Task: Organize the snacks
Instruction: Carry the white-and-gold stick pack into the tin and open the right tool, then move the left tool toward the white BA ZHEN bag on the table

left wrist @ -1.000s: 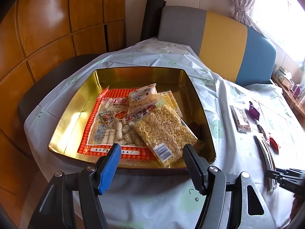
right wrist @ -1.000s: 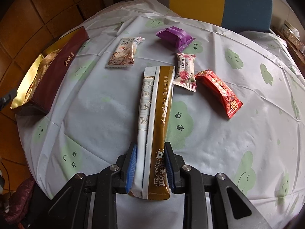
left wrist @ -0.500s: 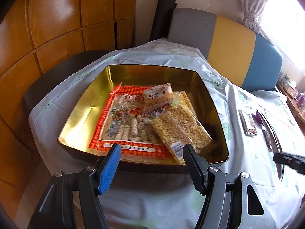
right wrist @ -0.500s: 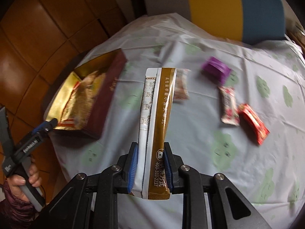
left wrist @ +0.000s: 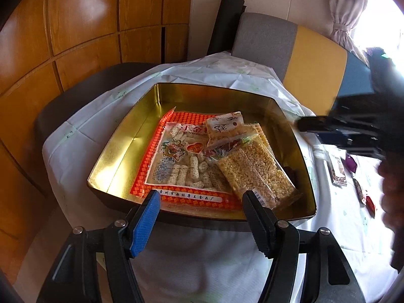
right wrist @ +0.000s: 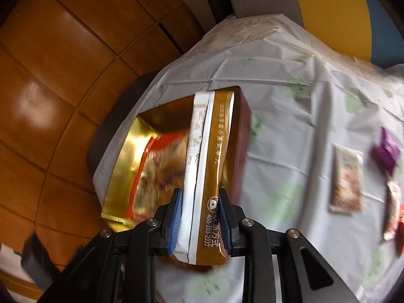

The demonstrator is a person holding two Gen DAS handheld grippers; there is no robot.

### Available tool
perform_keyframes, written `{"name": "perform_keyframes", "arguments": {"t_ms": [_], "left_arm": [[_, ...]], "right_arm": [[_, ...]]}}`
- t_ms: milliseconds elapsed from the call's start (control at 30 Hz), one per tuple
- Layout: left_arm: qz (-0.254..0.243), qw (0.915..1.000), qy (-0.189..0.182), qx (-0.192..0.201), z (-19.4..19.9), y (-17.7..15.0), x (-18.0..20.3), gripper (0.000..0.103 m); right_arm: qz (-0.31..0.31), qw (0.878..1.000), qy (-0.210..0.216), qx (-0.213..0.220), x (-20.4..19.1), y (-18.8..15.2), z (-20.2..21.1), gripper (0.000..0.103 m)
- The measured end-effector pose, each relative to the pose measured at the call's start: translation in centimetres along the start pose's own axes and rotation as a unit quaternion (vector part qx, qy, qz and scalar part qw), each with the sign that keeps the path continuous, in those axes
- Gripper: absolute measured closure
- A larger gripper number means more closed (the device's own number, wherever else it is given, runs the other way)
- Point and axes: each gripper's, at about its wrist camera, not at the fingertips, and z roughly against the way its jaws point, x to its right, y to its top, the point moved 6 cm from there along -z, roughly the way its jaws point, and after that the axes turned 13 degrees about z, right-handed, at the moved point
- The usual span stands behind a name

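Daylight comes from the window [left wrist: 378, 7] at upper right of the left wrist view, blown out to white there. Glare on the wood panels [left wrist: 83, 17] and gold tin [left wrist: 121, 156] walls. Left view sharp in the centre; the right gripper [left wrist: 353, 131] at its edge is motion-blurred and dark. Right wrist view dimmer, heavy blur on tin and loose snacks [right wrist: 346, 179]; held packet [right wrist: 209, 176] fairly sharp. Both w/ strong fisheye bend and black corners.

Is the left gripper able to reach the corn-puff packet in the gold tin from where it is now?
Probably yes. The left gripper is open and empty, just before the gold tin. The corn-puff packet lies on top at the near wall, uncovered; only that low wall must be cleared.
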Motion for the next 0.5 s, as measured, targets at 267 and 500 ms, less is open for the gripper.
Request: {"name": "perform_keyframes", "arguments": {"t_ms": [267, 500], "left_arm": [[0.004, 1.0, 0.004, -0.007, -0.5, -0.3, -0.3, 0.035], [-0.007, 1.0, 0.0, -0.001, -0.1, -0.4, 0.4, 0.035]], "right_arm": [[0.004, 0.999, -0.037, -0.025, 0.9, -0.5, -2.2, 0.065], [0.025, 0.998, -0.061, -0.009, 2.0, -3.6, 0.4, 0.065]]}}
